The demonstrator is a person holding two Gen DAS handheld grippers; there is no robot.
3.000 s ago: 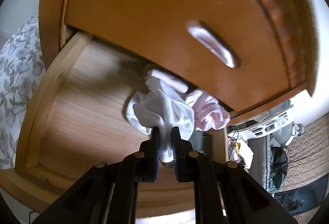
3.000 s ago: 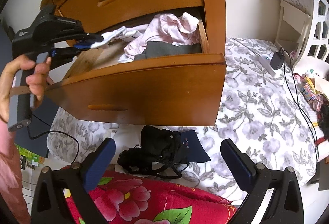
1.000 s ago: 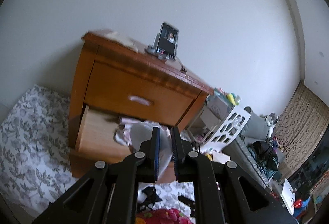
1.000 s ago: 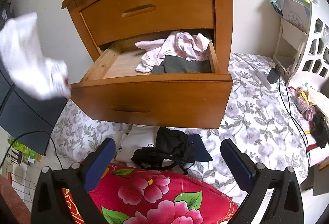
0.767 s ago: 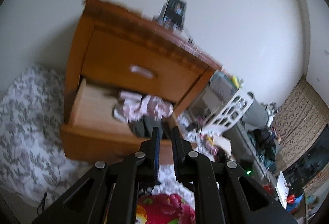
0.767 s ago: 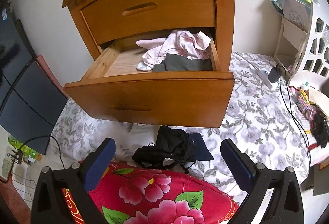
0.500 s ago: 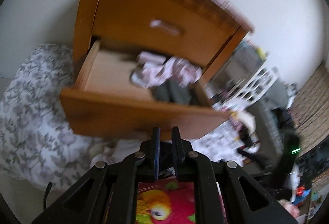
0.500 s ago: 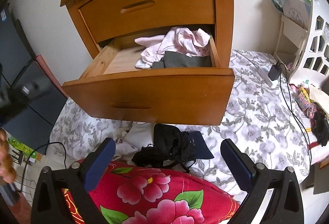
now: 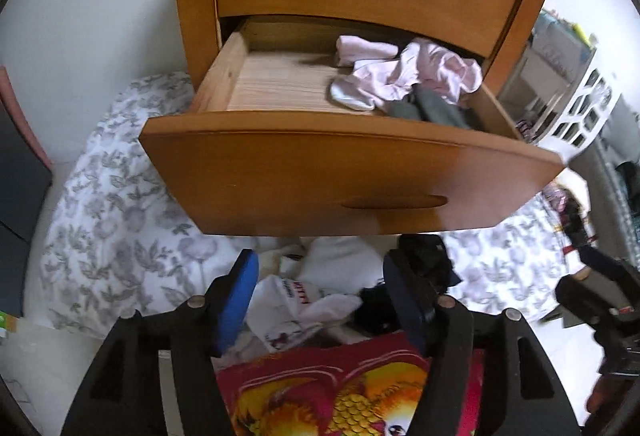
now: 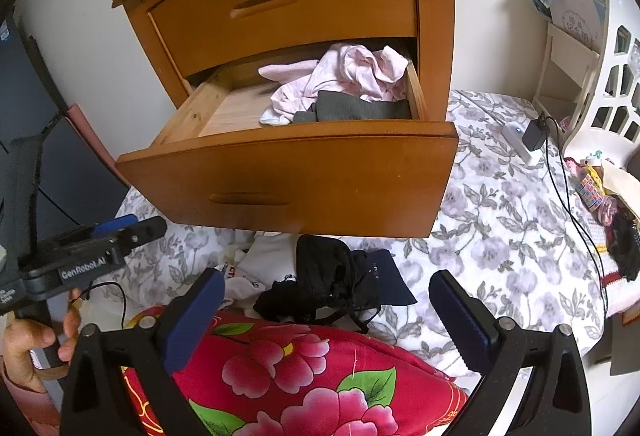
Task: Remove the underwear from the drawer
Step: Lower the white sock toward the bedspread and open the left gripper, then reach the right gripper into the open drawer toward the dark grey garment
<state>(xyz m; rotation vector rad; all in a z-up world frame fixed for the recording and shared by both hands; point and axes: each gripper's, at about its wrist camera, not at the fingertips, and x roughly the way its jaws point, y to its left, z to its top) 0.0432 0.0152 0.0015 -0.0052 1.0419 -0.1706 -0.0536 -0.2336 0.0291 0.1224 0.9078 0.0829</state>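
Drawer [image 9: 352, 176]: pulled out, pink underwear [image 9: 404, 76] inside.
Left hand-held gripper [image 9: 320, 288]: I see jaws just opened, empty, above white underwear [image 9: 304, 300].
Right hand-held gripper [image 10: 324, 300]: wide, empty.

both wrist views angled down, sharing open drawer [image 9: 352, 172]

Drawer [image 9: 352, 172]: rear interior hidden under the upper drawer front; right corner blurred.
Pink garments [image 9: 404, 72]: count and type unclear, bunched together.
Grey garment [image 10: 352, 110]: lower part hidden behind the drawer front.
White pile [image 9: 304, 300], between the left claw's fingers: print partly readable only.
Red cushion [image 10: 312, 376], under the right claw: cut off by the bottom edge.
Hand [image 10: 36, 340]: cut off at the left edge.
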